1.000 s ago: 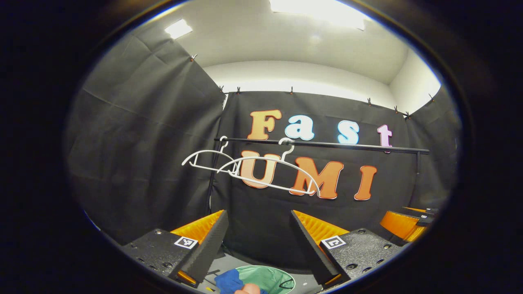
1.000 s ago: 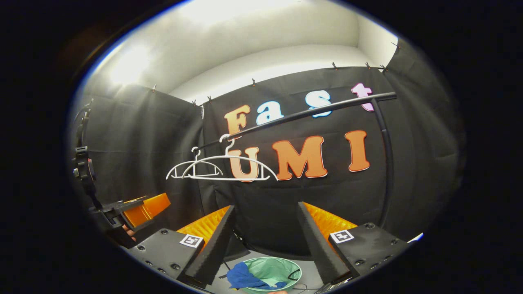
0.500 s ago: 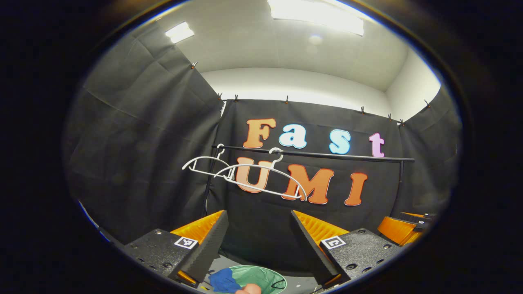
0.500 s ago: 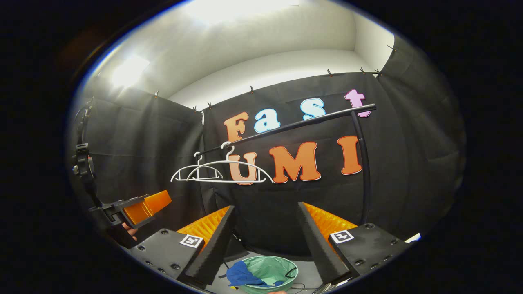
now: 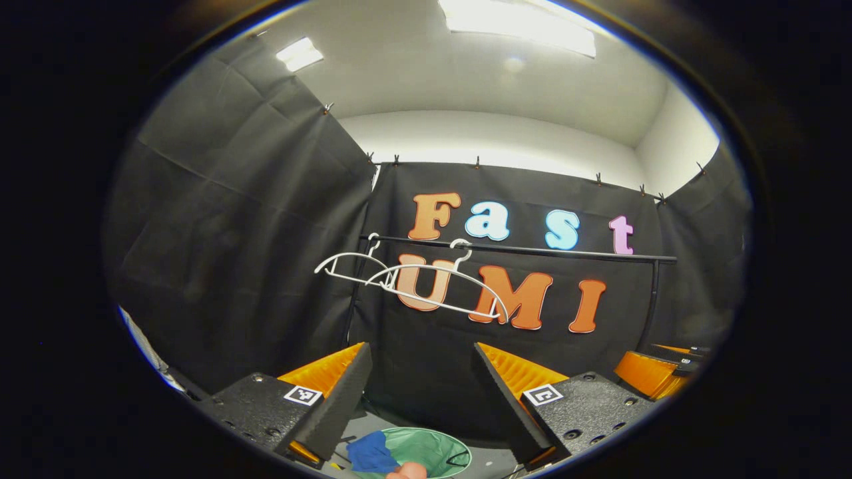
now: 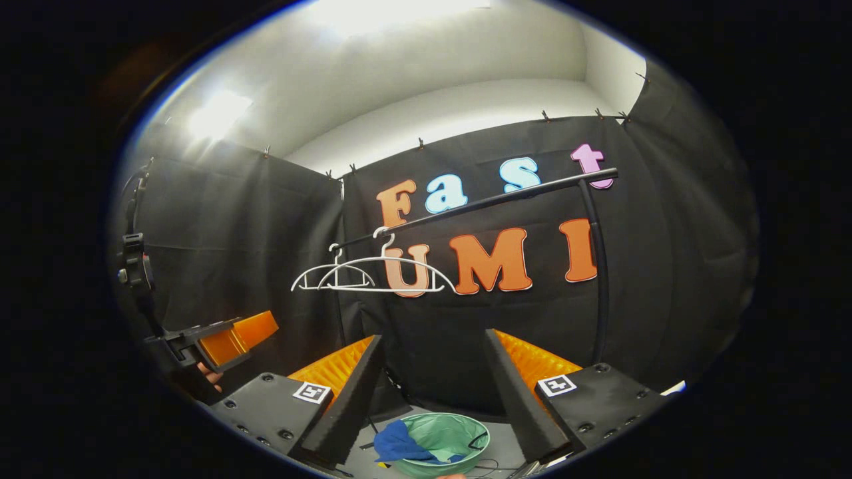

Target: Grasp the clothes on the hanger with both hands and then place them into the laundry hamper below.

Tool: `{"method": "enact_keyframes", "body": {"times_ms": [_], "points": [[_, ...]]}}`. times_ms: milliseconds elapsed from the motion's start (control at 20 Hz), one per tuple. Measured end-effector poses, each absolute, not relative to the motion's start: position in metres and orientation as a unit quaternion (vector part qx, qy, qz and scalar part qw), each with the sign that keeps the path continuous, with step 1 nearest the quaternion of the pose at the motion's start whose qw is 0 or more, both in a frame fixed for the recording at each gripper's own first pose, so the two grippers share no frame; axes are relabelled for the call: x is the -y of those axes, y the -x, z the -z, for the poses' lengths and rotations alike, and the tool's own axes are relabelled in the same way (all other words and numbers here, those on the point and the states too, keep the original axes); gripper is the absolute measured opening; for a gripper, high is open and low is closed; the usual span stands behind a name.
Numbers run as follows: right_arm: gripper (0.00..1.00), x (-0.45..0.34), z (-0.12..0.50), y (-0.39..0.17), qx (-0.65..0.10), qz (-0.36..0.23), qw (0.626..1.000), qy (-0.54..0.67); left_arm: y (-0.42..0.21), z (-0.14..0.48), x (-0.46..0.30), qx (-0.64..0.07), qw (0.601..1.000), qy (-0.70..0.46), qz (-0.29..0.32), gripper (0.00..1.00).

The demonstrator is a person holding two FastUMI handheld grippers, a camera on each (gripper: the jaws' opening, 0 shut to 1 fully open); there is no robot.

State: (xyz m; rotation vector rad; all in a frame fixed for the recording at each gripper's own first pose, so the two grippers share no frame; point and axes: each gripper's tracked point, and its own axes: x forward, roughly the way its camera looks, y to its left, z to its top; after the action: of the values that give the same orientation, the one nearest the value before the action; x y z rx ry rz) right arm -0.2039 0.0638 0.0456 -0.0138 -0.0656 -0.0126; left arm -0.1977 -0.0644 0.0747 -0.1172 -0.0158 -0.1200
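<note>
Black-draped booth, two white hangers [image 5: 413, 283] hanging bare on the rail [image 5: 532, 251], blue clothes [image 6: 399, 444] lying over the green hamper [image 6: 452, 436] rim below, left claw [image 5: 421, 382] and right claw [image 6: 432, 372] both spread, gripping nothing.

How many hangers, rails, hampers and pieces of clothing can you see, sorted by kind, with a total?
White hangers: 2, one nearer, one behind, both bare
Black rail: 1
Green hamper: 1
Blue garment on the hamper's rim: 1
Total: 5
</note>
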Motion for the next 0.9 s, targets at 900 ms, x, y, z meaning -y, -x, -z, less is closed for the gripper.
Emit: {"method": "enact_keyframes", "body": {"times_ms": [900], "points": [[0.97,-0.065,-0.024,0.211,0.020,0.007,1.000,-0.003,0.200,-0.073,0.073,0.004,0.996,0.047,0.074,0.95]]}}
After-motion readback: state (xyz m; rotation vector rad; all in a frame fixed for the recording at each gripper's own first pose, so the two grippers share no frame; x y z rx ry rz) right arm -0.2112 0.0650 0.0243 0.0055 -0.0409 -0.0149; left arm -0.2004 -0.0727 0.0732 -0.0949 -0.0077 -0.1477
